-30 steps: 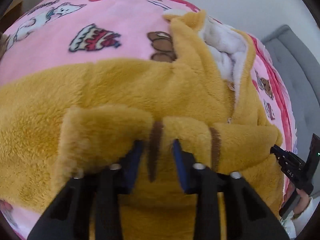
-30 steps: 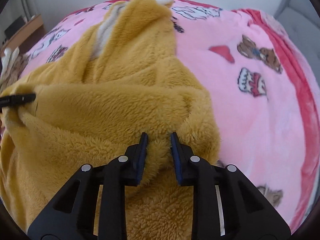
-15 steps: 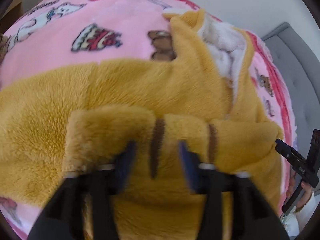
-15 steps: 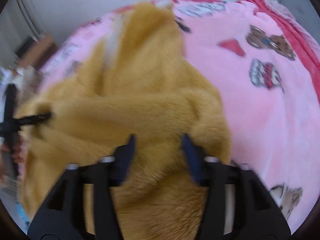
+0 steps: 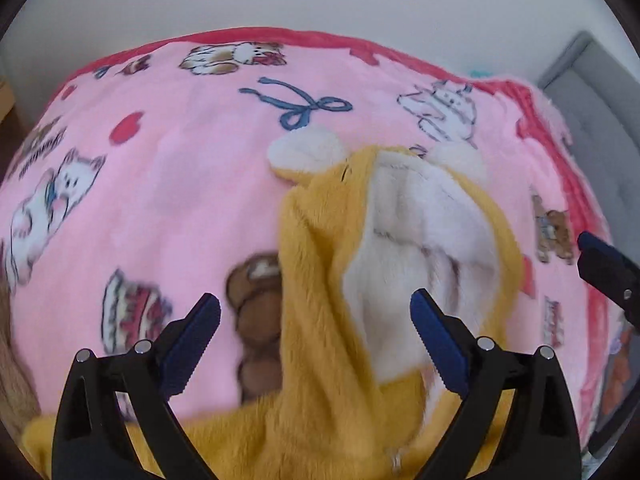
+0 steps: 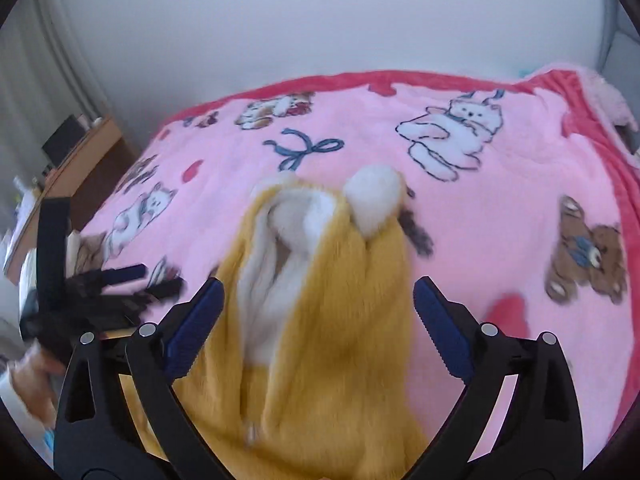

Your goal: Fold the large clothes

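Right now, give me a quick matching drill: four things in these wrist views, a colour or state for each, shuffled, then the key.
Things:
1. fleece garment
2. blanket
3. left gripper
4. headboard

Colour or state:
A. grey, upholstered
B. jaws opening, pads pressing on nothing
C. mustard yellow, white lining showing
D. pink with a red border, printed with cats and bears

Pairs: 1-C, 2-D, 3-B, 4-A

One mustard fleece garment (image 5: 320, 320) with two white ears (image 6: 376, 196), one pink cartoon-print blanket (image 5: 160, 200) on one bed, two grippers, left gripper (image 5: 316, 312), right gripper (image 6: 318, 300), both opening
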Tool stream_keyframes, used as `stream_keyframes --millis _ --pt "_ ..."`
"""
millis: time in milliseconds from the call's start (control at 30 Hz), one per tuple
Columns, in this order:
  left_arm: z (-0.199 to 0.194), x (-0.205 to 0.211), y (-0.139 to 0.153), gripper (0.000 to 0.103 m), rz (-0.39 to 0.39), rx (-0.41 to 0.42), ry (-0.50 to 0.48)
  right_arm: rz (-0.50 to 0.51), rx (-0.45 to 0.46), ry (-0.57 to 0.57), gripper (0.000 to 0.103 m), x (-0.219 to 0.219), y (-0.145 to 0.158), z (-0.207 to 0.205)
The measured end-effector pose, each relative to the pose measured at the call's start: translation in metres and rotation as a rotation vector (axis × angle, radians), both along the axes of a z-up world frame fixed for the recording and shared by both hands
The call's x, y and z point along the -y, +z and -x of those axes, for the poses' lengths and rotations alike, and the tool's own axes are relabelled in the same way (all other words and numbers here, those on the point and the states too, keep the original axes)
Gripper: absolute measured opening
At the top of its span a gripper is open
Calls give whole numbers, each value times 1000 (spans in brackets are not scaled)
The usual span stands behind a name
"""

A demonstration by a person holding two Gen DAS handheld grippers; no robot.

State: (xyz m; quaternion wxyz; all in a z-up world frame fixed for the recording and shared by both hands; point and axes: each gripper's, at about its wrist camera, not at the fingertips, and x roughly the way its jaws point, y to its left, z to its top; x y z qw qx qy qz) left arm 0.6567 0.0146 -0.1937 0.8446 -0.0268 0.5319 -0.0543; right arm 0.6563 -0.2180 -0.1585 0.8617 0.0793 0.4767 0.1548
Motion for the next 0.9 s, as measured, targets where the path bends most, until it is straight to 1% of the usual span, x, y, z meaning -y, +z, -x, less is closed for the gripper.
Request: stream_keyframes --millis 33,67,100,167,233,267,300,333,367,433,467,500,533,600,633,667,733,767,800,833,867,900 --pt "-13 7 -5 94 -4 -15 -10 -12 -25 -19 91 -3 -5 -17" --pt "-30 16 -13 94 -6 -44 -35 -34 -37 -16 91 -6 -10 -30" --pt "-44 22 -22 94 -23 -73 -45 -37 -50 -4 91 -9 -13 -38" --pt "-58 28 -35 94 -19 -107 -42 25 -88 -18 87 -15 -27 -57" --pt "-73 32 -52 94 -18 -152 -24 79 -102 -15 70 -18 -39 -64" --pt "-78 32 -60 93 -16 -165 -3 119 -112 -13 68 -19 -46 -66" --pt "-82 32 -65 88 -16 -172 7 142 -117 -9 67 -18 -52 -65" --pt "-84 33 -70 77 -18 -183 8 172 -127 1 58 -18 -59 -65" --pt "-87 35 -77 71 -22 -197 -4 191 -143 15 55 -17 -66 -65" --pt "-88 37 -88 65 -56 -201 -28 186 -150 33 40 -14 -75 -64" --pt "-87 38 -93 55 -68 -203 -36 182 -155 41 35 -13 -81 -63" --pt "-87 37 -97 51 -76 -207 -35 178 -159 45 22 -11 -85 -63" --pt "-86 36 -99 43 -72 -209 -33 173 -164 44 18 -9 -90 -62" --pt "-82 30 -99 32 -49 -185 -19 136 -154 52 15 -6 -93 -59" --pt "-82 27 -98 23 -41 -178 -14 117 -143 53 14 -4 -92 -57" --pt "-81 23 -96 19 -22 -172 -9 99 -134 44 13 -2 -90 -56" --pt "-78 14 -88 16 18 -153 0 46 -108 26 12 3 -82 -53" --pt "-75 9 -80 15 37 -136 6 7 -77 38 12 4 -72 -49" --pt "-72 6 -72 15 58 -118 9 -9 -29 55 11 3 -59 -43" --pt "-63 -1 -58 15 114 -81 3 -2 13 73 11 1 -46 -36" --pt "-54 -4 -45 15 152 -49 -7 0 44 89 11 -1 -35 -29" --pt "-43 -7 -31 15 170 -11 -18 -9 87 113 11 -1 -19 -16"
